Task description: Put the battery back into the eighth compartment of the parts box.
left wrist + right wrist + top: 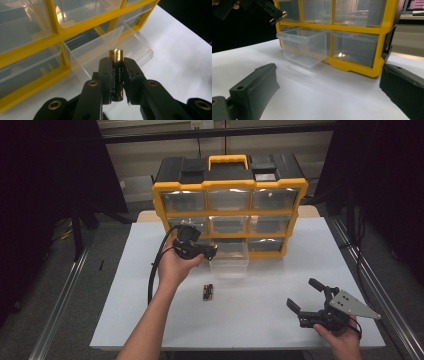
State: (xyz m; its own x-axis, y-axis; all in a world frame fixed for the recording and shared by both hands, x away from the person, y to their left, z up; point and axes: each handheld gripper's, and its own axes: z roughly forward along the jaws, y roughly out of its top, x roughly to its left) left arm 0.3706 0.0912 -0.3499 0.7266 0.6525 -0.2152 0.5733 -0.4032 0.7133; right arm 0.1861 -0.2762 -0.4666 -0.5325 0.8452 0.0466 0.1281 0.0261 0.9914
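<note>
A yellow and black drawer cabinet (pixel 230 212) stands at the back of the white table (pixel 260 320). Its bottom middle clear drawer (pixel 230 257) is pulled out and looks empty (pixel 303 46). My left gripper (pixel 212 251) hovers just left of that drawer's rim, shut on a black battery with a gold tip (pixel 116 75); the battery's tip pokes past the jaws toward the open drawer (pixel 110 47). Two more batteries (pixel 207 292) lie side by side on the table in front. My right gripper (pixel 306 294) rests low at the front right, open and holding nothing.
The cabinet has several other clear drawers, all pushed in, and a yellow carry handle (pixel 228 160) on top. Metal rails (pixel 372 290) run along the table's sides. A black cable (pixel 155 265) trails from the left gripper.
</note>
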